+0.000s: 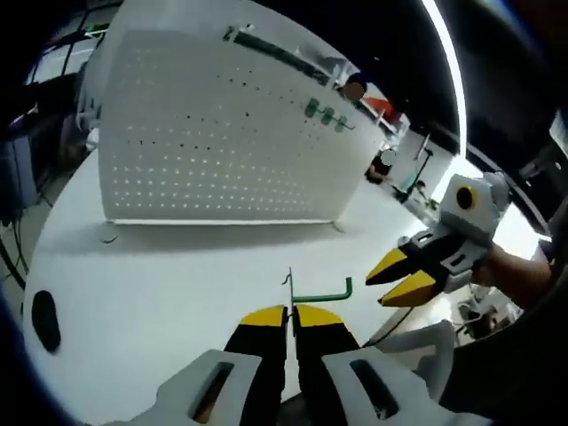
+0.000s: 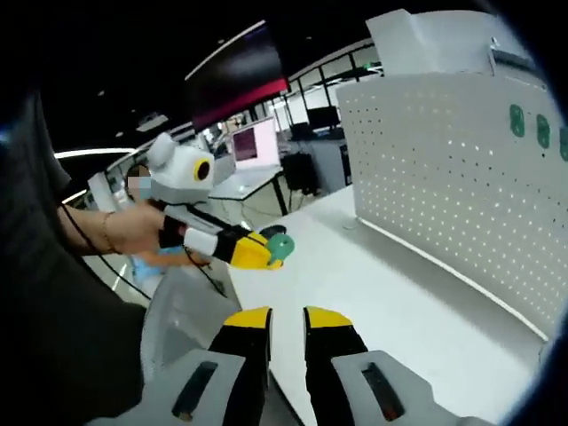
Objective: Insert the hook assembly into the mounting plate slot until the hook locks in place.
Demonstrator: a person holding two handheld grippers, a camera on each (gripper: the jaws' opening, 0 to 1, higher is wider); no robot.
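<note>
My left hand-held gripper (image 1: 290, 312) is clenched on the green hook (image 1: 321, 292), pegboard (image 1: 231, 133) well ahead across the counter (image 1: 177, 266). Right hand-held gripper (image 2: 287, 316) is released, empty. Risk imo: thin hook twists in the jaws w/ an angled approach, misses slot

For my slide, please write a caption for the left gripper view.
Left gripper shut on thin green metal hook before white perforated mounting plate.
</note>
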